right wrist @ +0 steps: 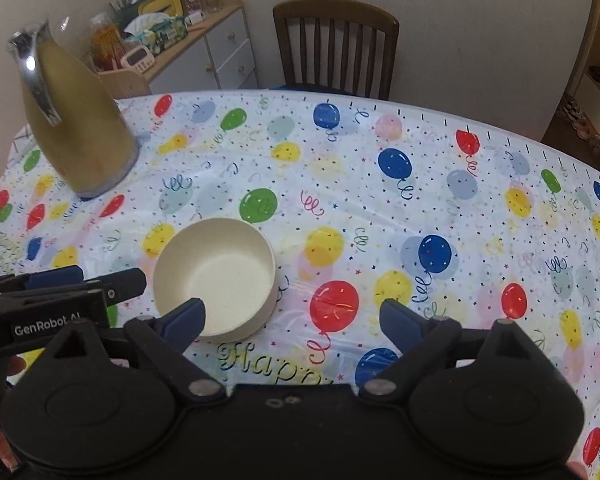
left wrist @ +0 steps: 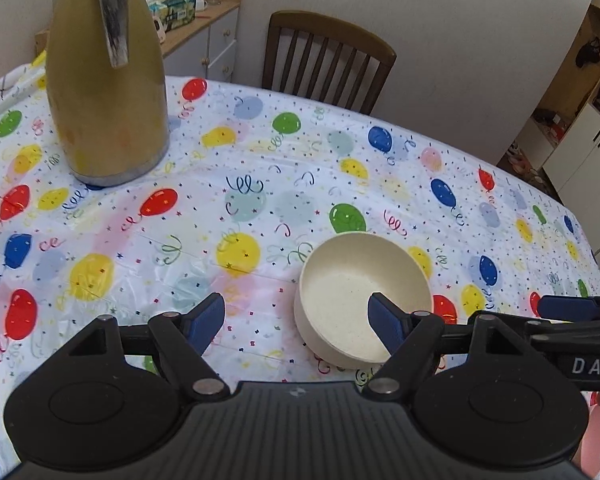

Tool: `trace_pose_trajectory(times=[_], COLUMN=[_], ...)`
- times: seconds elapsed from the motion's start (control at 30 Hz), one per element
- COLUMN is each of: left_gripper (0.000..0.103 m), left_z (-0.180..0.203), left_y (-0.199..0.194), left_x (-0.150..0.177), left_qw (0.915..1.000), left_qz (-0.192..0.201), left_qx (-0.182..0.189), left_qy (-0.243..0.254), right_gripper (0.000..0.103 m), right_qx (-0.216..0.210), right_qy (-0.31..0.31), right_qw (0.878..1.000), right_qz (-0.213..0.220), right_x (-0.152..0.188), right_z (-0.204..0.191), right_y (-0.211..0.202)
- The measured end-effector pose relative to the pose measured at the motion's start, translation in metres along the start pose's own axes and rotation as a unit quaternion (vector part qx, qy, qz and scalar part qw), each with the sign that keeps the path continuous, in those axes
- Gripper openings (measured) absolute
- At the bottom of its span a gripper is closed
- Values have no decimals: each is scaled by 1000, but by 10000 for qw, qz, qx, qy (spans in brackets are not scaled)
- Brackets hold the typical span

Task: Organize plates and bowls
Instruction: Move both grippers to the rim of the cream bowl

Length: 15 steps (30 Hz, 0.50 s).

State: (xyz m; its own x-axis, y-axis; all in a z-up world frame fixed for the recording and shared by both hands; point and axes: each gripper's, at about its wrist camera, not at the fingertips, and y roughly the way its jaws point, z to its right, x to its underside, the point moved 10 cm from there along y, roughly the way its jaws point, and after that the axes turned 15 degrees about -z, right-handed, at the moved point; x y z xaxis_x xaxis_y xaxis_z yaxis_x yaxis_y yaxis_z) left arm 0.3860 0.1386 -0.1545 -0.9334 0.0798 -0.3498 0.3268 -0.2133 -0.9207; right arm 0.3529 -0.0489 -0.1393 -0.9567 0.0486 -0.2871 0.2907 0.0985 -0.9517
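Note:
A cream bowl (left wrist: 352, 288) stands upright and empty on the balloon-print tablecloth (left wrist: 220, 208). It also shows in the right wrist view (right wrist: 220, 276). My left gripper (left wrist: 296, 320) is open and empty above the cloth, its right finger over the bowl's near rim. My right gripper (right wrist: 292, 320) is open and empty, its left finger over the bowl's near rim. Each gripper shows at the edge of the other's view: the right one (left wrist: 568, 312), the left one (right wrist: 80, 284).
A tall yellow thermos jug (left wrist: 104, 80) stands at the far left of the table, also in the right wrist view (right wrist: 76, 120). A wooden chair (left wrist: 324, 60) is behind the table. A cluttered sideboard (right wrist: 172, 40) stands against the back wall.

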Motion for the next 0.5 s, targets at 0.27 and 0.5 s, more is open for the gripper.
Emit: trace_pose_trajectory(times=[0.27,0.5], left_gripper=[76,45], left_z=[1,0], left_y=[38,54], left_x=[-2,-5], left_qw=[9996,9992], left_qz=[-153,-333], left_qx=[-110,12], left_qy=[214,200], right_gripper=[70,47], right_qx=[56,-19], right_qy=[142,216], right_qw=[9997,9992], right_qz=[-209,-348], right_x=[-8,-13], right_z=[1,-4], right_y=[36,57])
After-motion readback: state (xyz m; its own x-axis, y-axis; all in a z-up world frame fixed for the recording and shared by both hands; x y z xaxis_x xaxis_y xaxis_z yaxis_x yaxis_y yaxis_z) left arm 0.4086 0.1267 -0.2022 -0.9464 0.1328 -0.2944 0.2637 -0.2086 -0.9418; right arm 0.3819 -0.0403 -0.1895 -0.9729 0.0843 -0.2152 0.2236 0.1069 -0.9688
